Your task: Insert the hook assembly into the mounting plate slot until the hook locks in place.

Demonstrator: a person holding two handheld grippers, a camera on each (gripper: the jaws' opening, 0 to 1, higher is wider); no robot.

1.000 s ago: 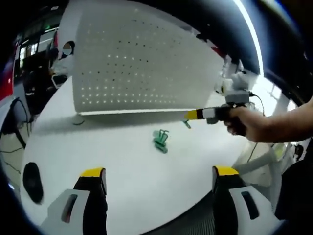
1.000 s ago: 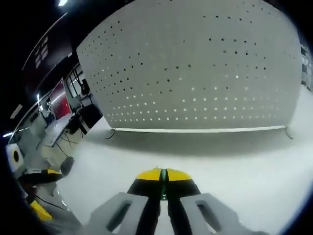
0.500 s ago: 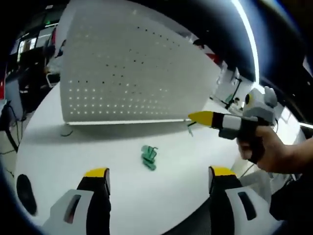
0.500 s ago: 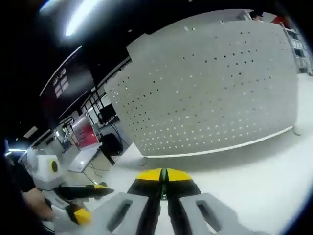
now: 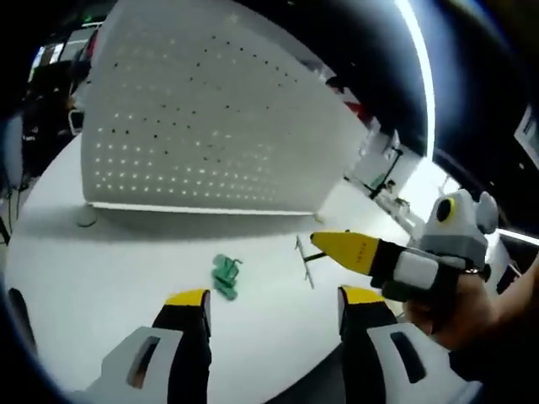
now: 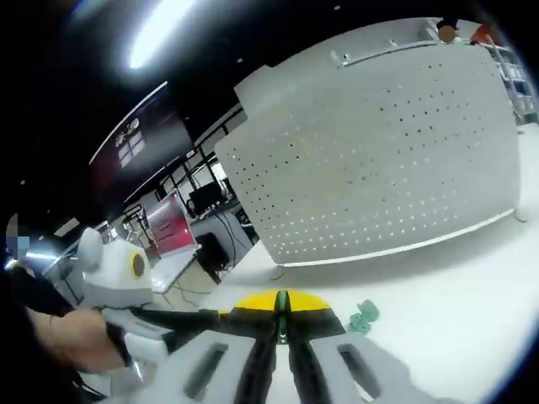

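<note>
In the left gripper view the left gripper [image 5: 274,307] has its jaws well apart and holds nothing, rising from 6 o'clock over the white desk [image 5: 101,269]. A small pile of green hooks [image 5: 224,276] lies on the desk just above the left jaw tip, near the centre of that view, and the white perforated mounting plate [image 5: 202,126] stands upright behind it toward 12 o'clock. The right gripper [image 5: 324,243] comes in from 3 o'clock, a hand [image 5: 450,311] around its handle, its yellow tips pressed together on a thin hook assembly [image 5: 303,261] that hangs from the tips toward 7 o'clock, apparently clear of the desk, though the fisheye blur makes that hard to confirm. In the right gripper view the right gripper [image 6: 281,301] shows its jaws closed on a sliver of green at 6 o'clock, with the mounting plate [image 6: 396,160] filling 12 to 3 o'clock and the green hooks [image 6: 364,317] on the desk at about 4 o'clock. The held piece is well apart from the plate, so insertion is judged not yet begun. The risks from here: the thin piece may pivot in so narrow a pinch, arrive skewed at the slot and jam or slip free; pushing on the free-standing plate may tip or slide it; and a low sweep may scatter the loose hooks.
</note>
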